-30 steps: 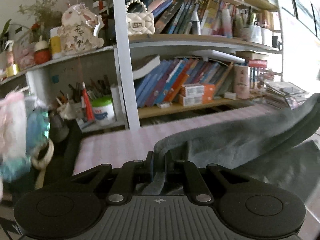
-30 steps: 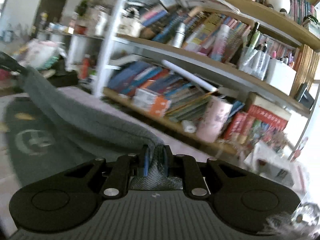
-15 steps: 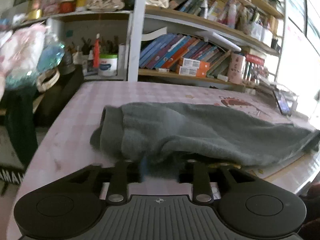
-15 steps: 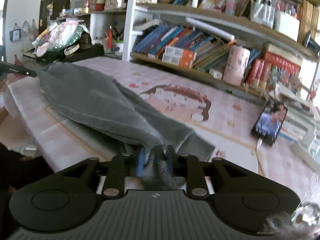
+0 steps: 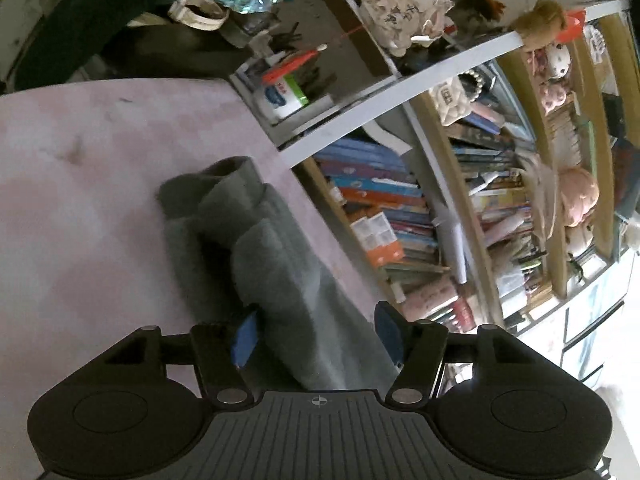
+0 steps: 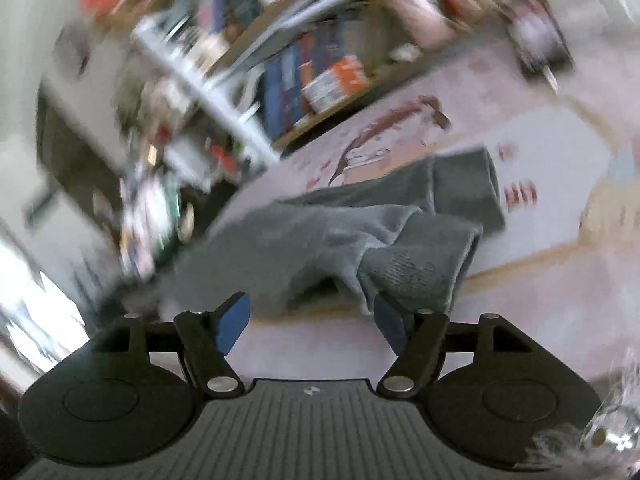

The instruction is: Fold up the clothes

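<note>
A grey fleece garment [image 5: 276, 256] lies folded along its length on the pink checked table [image 5: 80, 208]; one end shows a bunched cuff. My left gripper [image 5: 316, 336] is rolled onto its side, and its jaws are opening; the cloth runs loosely between the blue pads [image 5: 245, 336] without being pressed. In the blurred right wrist view the other end of the garment [image 6: 360, 236] lies crumpled on the table. My right gripper [image 6: 310, 322] is opening too, pads apart, with a fold of cloth hanging just by the right pad [image 6: 387, 320].
A bookshelf [image 5: 400, 216] packed with books, boxes and ornaments lines the table's far side. A cream mat [image 6: 560, 184] with a cartoon print lies under the garment's right end. Dark bags and clutter [image 5: 120, 32] sit beyond the table's left end.
Both grippers were shut on the garment's ends and held it raised. They sank to the table, rolled sideways and opened; the cloth now lies released on the table.
</note>
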`<state>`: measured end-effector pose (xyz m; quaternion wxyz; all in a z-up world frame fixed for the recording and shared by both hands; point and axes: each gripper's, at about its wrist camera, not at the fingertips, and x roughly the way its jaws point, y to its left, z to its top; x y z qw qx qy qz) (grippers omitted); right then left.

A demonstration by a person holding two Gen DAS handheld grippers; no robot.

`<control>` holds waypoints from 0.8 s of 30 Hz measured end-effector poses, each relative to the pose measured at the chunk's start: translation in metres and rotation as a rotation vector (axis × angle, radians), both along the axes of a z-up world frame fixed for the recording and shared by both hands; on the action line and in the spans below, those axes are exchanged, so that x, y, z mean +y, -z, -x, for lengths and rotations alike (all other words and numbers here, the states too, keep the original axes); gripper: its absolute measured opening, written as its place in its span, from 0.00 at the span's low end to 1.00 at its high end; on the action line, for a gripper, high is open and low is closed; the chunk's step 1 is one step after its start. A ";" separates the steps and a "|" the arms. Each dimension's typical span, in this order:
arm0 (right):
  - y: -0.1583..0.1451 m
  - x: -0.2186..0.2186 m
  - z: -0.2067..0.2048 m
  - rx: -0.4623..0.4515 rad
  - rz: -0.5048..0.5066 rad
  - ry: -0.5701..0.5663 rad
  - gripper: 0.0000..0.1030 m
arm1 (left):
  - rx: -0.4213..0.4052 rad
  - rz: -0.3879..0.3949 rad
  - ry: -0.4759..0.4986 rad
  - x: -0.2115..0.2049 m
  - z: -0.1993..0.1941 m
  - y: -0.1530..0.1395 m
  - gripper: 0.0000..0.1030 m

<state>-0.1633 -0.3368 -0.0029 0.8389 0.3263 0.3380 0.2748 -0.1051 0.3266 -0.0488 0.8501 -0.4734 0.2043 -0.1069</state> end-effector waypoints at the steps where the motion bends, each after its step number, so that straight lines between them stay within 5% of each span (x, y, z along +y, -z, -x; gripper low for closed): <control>1: 0.004 -0.004 -0.006 0.057 -0.071 0.038 0.66 | 0.015 0.003 -0.007 -0.001 -0.005 0.001 0.58; 4: 0.017 -0.014 -0.022 0.213 -0.245 0.156 0.66 | 0.050 0.013 -0.040 0.000 -0.018 0.006 0.50; 7: 0.026 -0.018 -0.034 0.323 -0.322 0.274 0.59 | 0.036 0.048 -0.057 0.003 -0.028 0.009 0.14; 9: 0.025 -0.014 -0.042 0.357 -0.280 0.316 0.33 | 0.029 0.057 -0.061 0.005 -0.035 0.008 0.10; 11: 0.024 -0.010 -0.049 0.382 -0.236 0.350 0.24 | 0.016 0.062 -0.064 0.006 -0.042 0.006 0.09; 15: -0.023 -0.003 -0.059 0.196 -0.123 0.323 0.12 | -0.070 0.064 -0.067 0.009 -0.049 -0.015 0.07; 20: -0.103 0.000 -0.046 -0.329 -0.091 0.337 0.12 | -0.282 0.134 -0.115 0.013 -0.036 -0.033 0.07; 22: -0.098 0.002 -0.042 -0.373 -0.053 0.341 0.12 | -0.235 0.110 -0.110 0.013 -0.034 -0.022 0.07; 24: -0.065 0.001 -0.060 -0.164 0.005 0.328 0.12 | -0.145 0.070 -0.094 0.014 -0.034 -0.008 0.07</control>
